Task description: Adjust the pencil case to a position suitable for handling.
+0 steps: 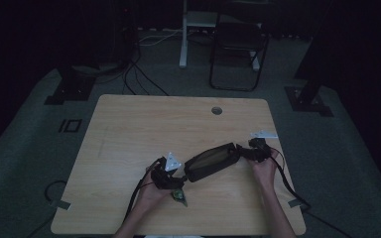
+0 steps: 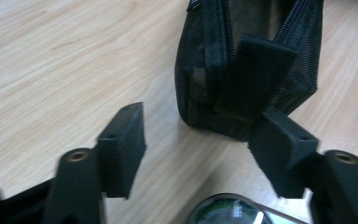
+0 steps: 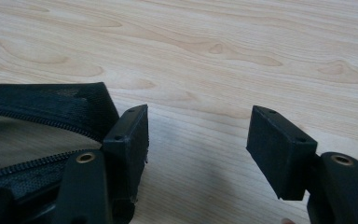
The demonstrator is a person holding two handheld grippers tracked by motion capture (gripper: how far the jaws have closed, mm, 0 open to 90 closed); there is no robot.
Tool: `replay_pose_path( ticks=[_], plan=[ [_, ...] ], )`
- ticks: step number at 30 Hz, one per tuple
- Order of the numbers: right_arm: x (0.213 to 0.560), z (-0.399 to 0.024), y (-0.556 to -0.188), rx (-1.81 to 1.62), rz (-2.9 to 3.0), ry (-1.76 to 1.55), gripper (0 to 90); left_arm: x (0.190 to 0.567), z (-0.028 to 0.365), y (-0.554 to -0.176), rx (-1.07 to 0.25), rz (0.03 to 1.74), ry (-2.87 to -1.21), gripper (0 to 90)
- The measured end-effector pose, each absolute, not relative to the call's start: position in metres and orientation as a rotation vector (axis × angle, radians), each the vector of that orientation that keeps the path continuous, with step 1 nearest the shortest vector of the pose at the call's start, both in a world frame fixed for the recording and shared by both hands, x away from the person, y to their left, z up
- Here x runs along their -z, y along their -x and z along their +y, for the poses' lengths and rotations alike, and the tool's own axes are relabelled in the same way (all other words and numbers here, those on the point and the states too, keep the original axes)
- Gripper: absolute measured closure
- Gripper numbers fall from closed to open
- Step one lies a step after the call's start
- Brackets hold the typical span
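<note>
Lying slantwise on the table (image 1: 129,129), a black mesh pouch (image 1: 212,161) stretches between the two grippers, nearer the person's edge and right of centre. Its zip is undone along the top, so the long mouth gapes and the lighter lining shows inside.

The left gripper (image 1: 170,177) sits at the pouch's lower left end, held in the left hand (image 1: 151,193). In the left gripper view its jaws stand partly apart with bare wood between them. The pouch end (image 2: 247,70) rises just ahead, and a flat black tab (image 2: 256,77) hangs from it down onto the tip of the jaw at the right of that view, touching it. The other jaw is clear of the fabric, so nothing is pinched.

The right gripper (image 1: 256,148) meets the pouch's upper right end, with the right hand (image 1: 265,166) behind it. In the right gripper view the jaws are spread, and only tabletop lies in the gap. The pouch's zipped edge (image 3: 51,109) runs in from the left of that view and ends against the outer side of the near jaw, outside the gap. That gripper holds nothing either.

A small green thing (image 1: 179,196) lies on the wood just beside the left hand; what it is cannot be told.
</note>
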State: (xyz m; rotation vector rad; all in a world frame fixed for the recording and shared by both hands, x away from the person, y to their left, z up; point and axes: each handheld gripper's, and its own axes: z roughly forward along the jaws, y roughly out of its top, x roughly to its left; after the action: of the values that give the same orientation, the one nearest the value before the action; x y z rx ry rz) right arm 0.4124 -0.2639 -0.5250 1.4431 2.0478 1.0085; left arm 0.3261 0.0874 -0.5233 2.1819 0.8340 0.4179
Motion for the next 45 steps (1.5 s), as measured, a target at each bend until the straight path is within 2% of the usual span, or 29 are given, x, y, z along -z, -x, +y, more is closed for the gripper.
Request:
replay_pose_path(
  ticks=[6,16,32,39,45],
  plan=[
    [0.524,-0.252,-0.412,-1.008,2.072,-1.412,40.1,0.523,0.097,-0.332,-0.436,0.864,-2.166,43.2],
    [0.523,-0.227,-0.417,-1.022,2.109,-1.383,41.2,0.522,0.12,-0.339,-0.457,0.937,-2.137,43.2],
    [0.523,-0.19,-0.419,-1.065,2.178,-1.321,42.4,0.523,0.153,-0.321,-0.474,0.982,-2.118,42.2],
    [0.524,-0.184,-0.422,-1.086,2.189,-1.319,40.5,0.523,0.164,-0.318,-0.484,1.005,-2.108,36.8],
    [0.52,-0.19,-0.422,-1.086,2.152,-1.328,35.4,0.52,0.17,-0.314,-0.471,0.995,-2.089,32.5]
  ],
)
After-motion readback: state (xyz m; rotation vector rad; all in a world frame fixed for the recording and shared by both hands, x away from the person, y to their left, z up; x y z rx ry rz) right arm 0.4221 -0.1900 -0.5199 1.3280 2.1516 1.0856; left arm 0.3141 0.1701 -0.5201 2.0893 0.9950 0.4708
